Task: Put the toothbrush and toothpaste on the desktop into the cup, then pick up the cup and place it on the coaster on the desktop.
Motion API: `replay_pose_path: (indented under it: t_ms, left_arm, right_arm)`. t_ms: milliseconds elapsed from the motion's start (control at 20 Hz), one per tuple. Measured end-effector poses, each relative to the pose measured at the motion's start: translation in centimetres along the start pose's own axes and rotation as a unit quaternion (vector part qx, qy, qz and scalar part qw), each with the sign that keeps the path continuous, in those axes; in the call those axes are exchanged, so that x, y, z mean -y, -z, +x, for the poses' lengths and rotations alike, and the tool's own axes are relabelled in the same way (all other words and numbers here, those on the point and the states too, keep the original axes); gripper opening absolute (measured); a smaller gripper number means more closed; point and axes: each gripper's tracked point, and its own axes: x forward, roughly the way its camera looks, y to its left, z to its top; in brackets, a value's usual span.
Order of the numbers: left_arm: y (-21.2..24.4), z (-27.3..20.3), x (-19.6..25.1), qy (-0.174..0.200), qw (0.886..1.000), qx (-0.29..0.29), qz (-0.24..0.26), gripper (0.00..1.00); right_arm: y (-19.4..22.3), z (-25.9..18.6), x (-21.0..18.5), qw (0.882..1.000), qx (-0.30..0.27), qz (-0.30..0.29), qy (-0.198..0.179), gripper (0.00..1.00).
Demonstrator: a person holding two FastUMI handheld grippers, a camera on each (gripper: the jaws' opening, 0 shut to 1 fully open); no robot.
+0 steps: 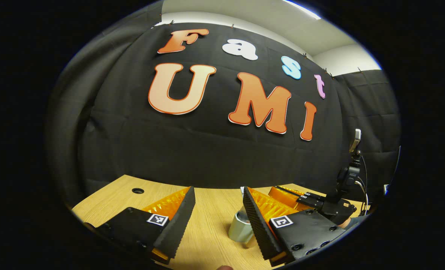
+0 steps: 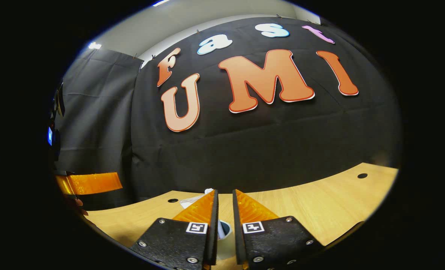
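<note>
A pale cup (image 1: 239, 228) stands on the wooden desktop (image 1: 211, 225), close in front of my left gripper (image 1: 218, 189). That gripper is wide open, and its right finger hides the cup's right side. My right gripper (image 1: 278, 192) reaches in from the right, just behind that finger. In the right gripper view the cup (image 2: 225, 229) sits low in the narrow gap of my right gripper (image 2: 225, 192), with a slim white thing standing inside it. Neither finger presses on anything. Something white and flat (image 2: 192, 201) lies on the desk beyond the left finger; I cannot tell what it is.
A phone on a black stand (image 1: 351, 168) rises at the desk's right end. Round cable holes (image 1: 138, 191) (image 2: 362, 175) mark the desktop. The black cloth wall closes off the far edge. Bare wood (image 2: 319, 202) stretches to the right of my right gripper.
</note>
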Motion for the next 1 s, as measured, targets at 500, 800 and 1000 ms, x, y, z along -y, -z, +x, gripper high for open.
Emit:
replay_pose_path:
  t_ms: [500,800,1000]
  left_arm:
    - [2.7,2.7,5.2,0.000,0.984,-0.162,0.073,0.88]
    - [7.5,2.9,6.8,0.009,0.939,-0.334,0.075,0.89]
    - [8.8,2.2,6.5,0.008,0.898,-0.433,0.080,0.88]
  right_arm:
    - [-5.7,-6.8,4.0,0.998,0.008,-0.066,-0.001,0.72]
    - [-10.9,-12.0,8.4,0.997,0.042,-0.062,0.021,0.85]
    - [-12.4,-15.6,11.7,0.995,0.042,-0.081,0.046,0.87]
